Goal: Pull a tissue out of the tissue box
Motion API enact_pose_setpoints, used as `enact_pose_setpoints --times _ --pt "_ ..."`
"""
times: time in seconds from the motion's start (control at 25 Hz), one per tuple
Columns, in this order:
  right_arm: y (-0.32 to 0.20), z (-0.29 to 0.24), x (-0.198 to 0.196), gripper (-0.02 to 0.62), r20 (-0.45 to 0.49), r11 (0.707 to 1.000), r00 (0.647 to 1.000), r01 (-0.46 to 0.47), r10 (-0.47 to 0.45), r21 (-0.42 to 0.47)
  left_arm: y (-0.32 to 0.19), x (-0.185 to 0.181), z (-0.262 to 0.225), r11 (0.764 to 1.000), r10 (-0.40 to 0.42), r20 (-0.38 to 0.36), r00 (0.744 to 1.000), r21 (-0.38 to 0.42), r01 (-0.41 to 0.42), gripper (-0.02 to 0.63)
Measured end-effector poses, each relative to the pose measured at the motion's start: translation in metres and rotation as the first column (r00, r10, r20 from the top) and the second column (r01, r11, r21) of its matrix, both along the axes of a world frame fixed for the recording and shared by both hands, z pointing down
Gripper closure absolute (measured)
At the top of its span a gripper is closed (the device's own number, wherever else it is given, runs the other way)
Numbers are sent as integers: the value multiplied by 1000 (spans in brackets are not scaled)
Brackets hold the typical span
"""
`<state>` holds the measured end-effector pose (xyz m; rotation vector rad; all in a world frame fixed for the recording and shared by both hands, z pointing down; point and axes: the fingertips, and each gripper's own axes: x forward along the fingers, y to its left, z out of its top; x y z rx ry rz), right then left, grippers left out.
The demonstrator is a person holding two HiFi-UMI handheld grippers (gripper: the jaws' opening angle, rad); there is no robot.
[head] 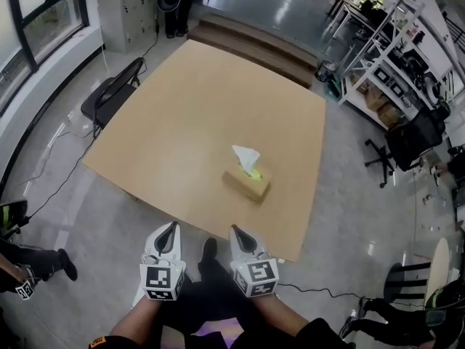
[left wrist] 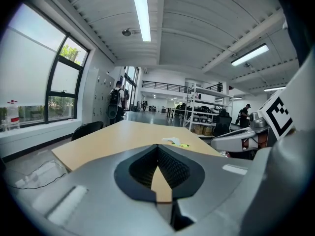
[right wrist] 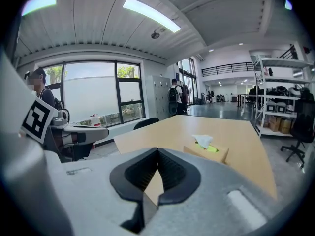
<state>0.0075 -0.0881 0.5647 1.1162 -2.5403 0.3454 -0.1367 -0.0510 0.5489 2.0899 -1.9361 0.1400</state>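
Note:
A tan cardboard tissue box (head: 248, 183) sits on the wooden table (head: 211, 107), toward its near right part, with a white tissue (head: 246, 158) standing up from its slot. Both grippers hang short of the table's near edge, over the floor. My left gripper (head: 173, 227) and my right gripper (head: 235, 230) are side by side, each shut on nothing. In the right gripper view the tissue box (right wrist: 206, 153) and tissue (right wrist: 203, 140) lie ahead, slightly right of the closed jaws (right wrist: 157, 151). The left gripper view shows the tissue (left wrist: 173, 141) far off beyond its closed tips (left wrist: 157, 146).
A black chair (head: 113, 93) stands at the table's left side. Metal shelving (head: 385, 71) and an office chair (head: 408, 141) are off to the right. Wooden steps (head: 254, 46) lie beyond the far edge. A person's shoe (head: 64, 262) and cables are on the floor at left.

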Motion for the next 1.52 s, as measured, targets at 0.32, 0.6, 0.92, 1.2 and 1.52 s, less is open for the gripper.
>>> enact_pose_setpoints --times 0.32,0.6,0.92,1.2,1.52 --pt "-70 16 22 603 -7 999 999 -40 40 -30 -73 30 13 997 65 22 998 -45 -64 588" --pt "-124 18 25 603 14 999 1000 5 -5 -42 -129 51 0 996 81 97 992 -34 -78 588" --pt "-154 29 22 603 20 998 1000 4 -3 -63 -156 52 3 994 92 143 985 -65 -83 588" --pt "-174 34 20 591 -6 996 998 -56 56 -72 -184 51 6 984 170 154 973 -76 -160 588" --pt "-192 43 15 550 -106 985 986 -138 127 -101 -218 56 18 960 271 134 953 -103 -259 588"
